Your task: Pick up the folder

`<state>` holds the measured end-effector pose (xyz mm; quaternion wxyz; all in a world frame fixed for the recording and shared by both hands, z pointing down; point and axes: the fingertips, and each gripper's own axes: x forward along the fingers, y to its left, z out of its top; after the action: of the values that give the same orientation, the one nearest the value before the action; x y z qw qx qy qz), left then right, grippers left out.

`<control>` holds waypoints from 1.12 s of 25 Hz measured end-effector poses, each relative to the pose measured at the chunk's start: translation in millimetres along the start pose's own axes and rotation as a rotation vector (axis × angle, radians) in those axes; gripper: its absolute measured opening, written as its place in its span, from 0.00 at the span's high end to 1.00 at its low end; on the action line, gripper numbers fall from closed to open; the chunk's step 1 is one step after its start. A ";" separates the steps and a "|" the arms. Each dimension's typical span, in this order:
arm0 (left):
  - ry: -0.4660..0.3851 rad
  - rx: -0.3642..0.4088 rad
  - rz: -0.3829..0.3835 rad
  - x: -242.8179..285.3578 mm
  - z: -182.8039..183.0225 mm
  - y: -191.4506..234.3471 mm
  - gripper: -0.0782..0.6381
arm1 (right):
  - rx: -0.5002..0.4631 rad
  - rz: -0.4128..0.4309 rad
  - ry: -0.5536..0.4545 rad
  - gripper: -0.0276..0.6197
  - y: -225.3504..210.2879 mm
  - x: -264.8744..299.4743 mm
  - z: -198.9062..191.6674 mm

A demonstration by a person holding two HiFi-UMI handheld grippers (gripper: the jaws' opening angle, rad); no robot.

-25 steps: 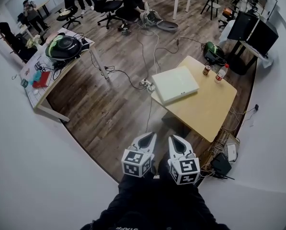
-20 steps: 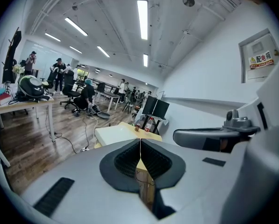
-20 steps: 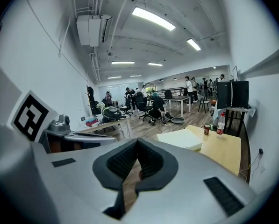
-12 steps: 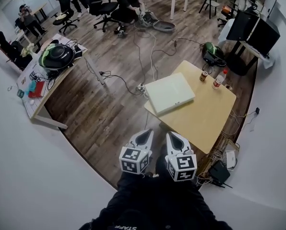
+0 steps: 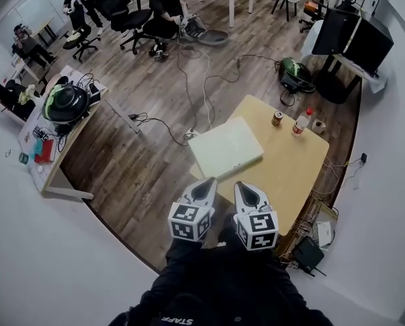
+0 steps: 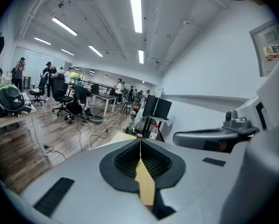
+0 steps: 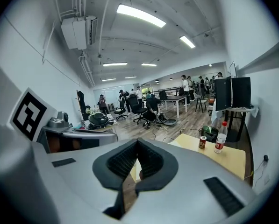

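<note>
Left gripper point(image 5: 202, 187) and right gripper point(image 5: 248, 190), jaws closed and empty, were held side by side short of the folder point(image 5: 226, 147), which lay flat at the table's point(image 5: 300, 165) near corner, apparently overhanging it. Step judged: approach. The next move called for opened jaws at an edge.

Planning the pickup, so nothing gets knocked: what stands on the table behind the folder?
A can and a red-capped bottle stand beyond the folder, apart from it. What lies under the folder is covered.
</note>
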<state>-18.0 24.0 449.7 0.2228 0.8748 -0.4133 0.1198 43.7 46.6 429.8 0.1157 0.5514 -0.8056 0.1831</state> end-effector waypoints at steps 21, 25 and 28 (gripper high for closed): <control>0.071 -0.033 0.031 109.6 14.5 25.6 0.84 | 0.050 -0.005 0.095 0.92 -96.4 70.7 -1.0; 0.082 -0.046 0.059 115.5 8.9 45.6 0.84 | 0.057 0.004 0.106 0.92 -97.5 84.3 -5.9; 0.096 -0.061 0.076 121.4 1.4 65.1 0.84 | 0.057 0.007 0.120 0.92 -96.3 97.2 -12.3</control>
<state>7.9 -94.5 515.3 0.2641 0.8446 -0.4384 0.1574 97.7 -61.7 494.8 0.1474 0.5396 -0.7937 0.2390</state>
